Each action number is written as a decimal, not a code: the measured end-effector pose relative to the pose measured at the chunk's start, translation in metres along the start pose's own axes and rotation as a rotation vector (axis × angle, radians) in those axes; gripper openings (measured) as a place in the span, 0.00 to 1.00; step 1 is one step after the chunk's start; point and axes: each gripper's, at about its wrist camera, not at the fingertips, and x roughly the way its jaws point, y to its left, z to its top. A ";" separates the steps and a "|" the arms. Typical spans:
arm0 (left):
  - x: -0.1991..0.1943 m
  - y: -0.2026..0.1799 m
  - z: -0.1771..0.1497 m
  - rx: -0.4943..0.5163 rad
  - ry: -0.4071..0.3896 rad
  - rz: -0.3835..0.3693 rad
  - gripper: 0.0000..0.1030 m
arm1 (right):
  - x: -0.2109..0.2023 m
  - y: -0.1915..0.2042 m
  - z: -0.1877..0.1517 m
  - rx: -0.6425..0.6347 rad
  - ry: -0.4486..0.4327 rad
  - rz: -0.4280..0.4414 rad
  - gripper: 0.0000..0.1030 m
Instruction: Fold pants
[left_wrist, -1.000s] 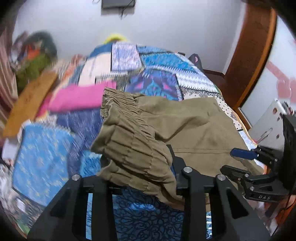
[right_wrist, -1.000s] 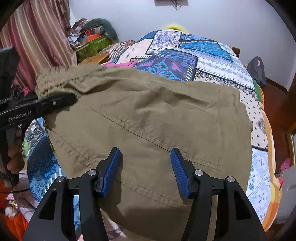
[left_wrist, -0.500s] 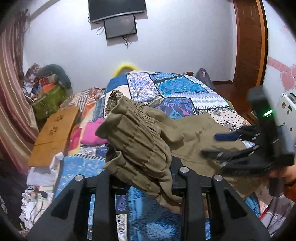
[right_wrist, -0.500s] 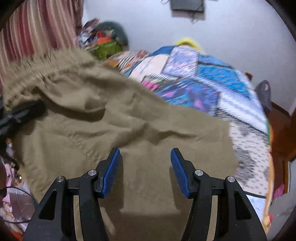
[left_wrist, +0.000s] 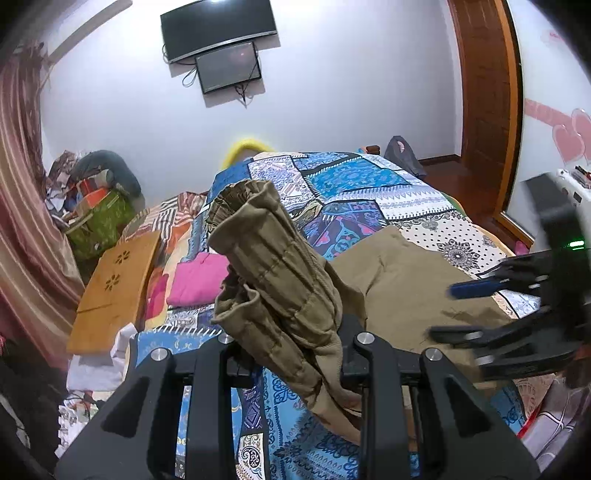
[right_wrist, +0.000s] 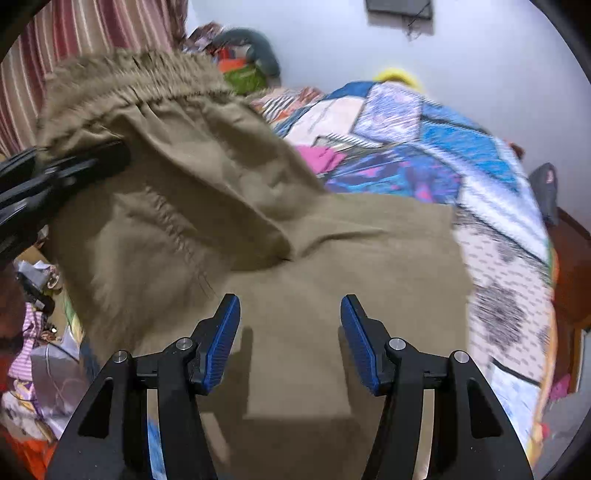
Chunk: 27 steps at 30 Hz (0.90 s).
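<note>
A bed (left_wrist: 424, 206) under a blue patchwork cover fills the room beneath a wall-mounted screen (left_wrist: 221, 40), and it serves as the folding surface; across its near end lie the olive pants (right_wrist: 332, 258), most of the cloth spread flat on the cover while the gathered elastic waistband (left_wrist: 266, 258) is lifted clear of the bed, so the garment rises in a slack slope from the flat part up to the raised end; that lift looks meant to carry the waistband over the rest of the cloth for a fold, though no fold is laid yet; beside the pants, on the far left of the cover, sit a folded pink garment (left_wrist: 195, 277) and a wooden board (left_wrist: 114, 288), both well apart from the work; the left gripper (left_wrist: 295, 343) pinches the bunched waistband, its pads buried in the cloth, which drapes over and below them; the right gripper (right_wrist: 290, 332) hovers over the flat middle of the pants with its blue pads (right_wrist: 223, 332) spread and nothing between them, seemingly ready to take a second hold or pin the cloth where the crease should fall.
</note>
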 end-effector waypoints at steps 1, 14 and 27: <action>-0.001 -0.002 0.001 0.001 -0.003 -0.001 0.27 | -0.010 -0.006 -0.008 0.003 -0.007 -0.027 0.51; -0.013 -0.051 0.025 0.057 -0.028 -0.068 0.27 | -0.014 -0.065 -0.085 0.185 0.039 -0.112 0.53; 0.014 -0.139 0.022 0.127 0.070 -0.239 0.26 | -0.017 -0.069 -0.091 0.204 0.008 -0.075 0.53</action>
